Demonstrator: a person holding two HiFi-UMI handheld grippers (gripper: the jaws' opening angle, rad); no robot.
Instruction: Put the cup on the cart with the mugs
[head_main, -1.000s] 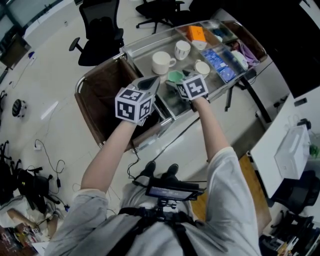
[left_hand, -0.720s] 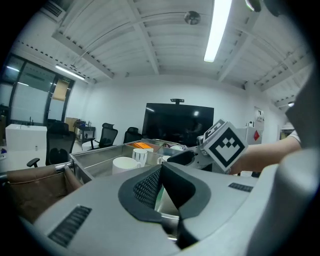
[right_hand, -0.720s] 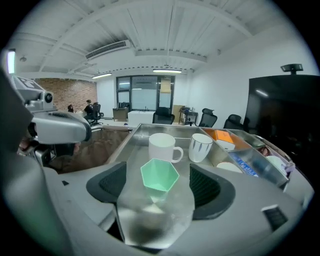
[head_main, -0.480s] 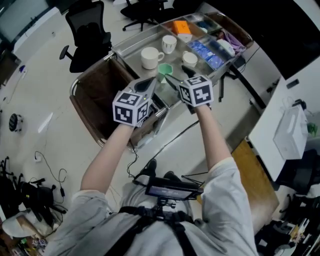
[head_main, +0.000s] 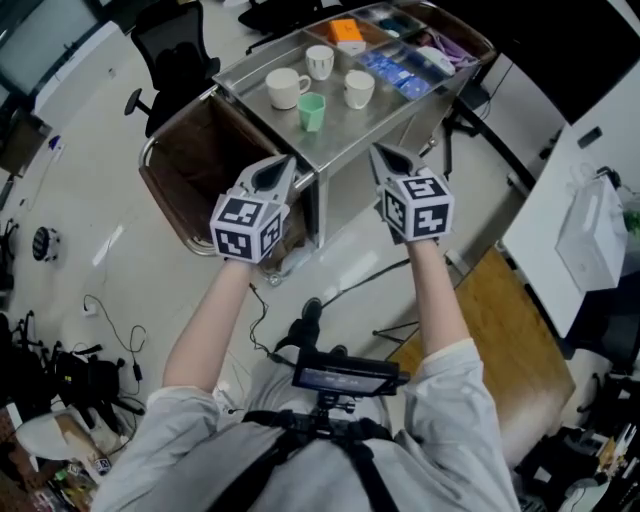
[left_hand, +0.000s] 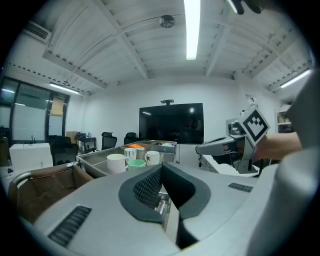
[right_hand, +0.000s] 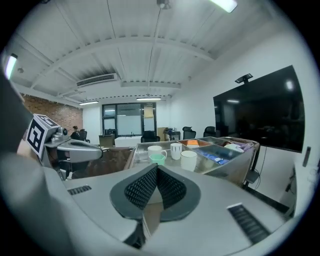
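Note:
A green cup (head_main: 311, 110) stands upright on the steel cart (head_main: 372, 122) among three white mugs (head_main: 283, 88), with nothing touching it. My left gripper (head_main: 277, 172) and right gripper (head_main: 385, 158) hover short of the cart's near edge, both pointing at it. Each is shut with nothing between its pads. In the left gripper view the left gripper (left_hand: 161, 168) faces the green cup (left_hand: 136, 163) and the mugs (left_hand: 116, 162). In the right gripper view the green cup (right_hand: 157, 158) sits past the right gripper (right_hand: 156, 168).
A brown bag (head_main: 200, 165) hangs at the cart's left end. The cart's far bins hold an orange box (head_main: 349, 30) and blue packets (head_main: 400, 66). A black office chair (head_main: 178, 62) stands behind, a white table (head_main: 585, 215) to the right, and cables (head_main: 100, 305) lie on the floor.
Both grippers have drawn back from the cart toward me. The right gripper, earlier at the green cup, has come away and shut; the cup stays on the cart.

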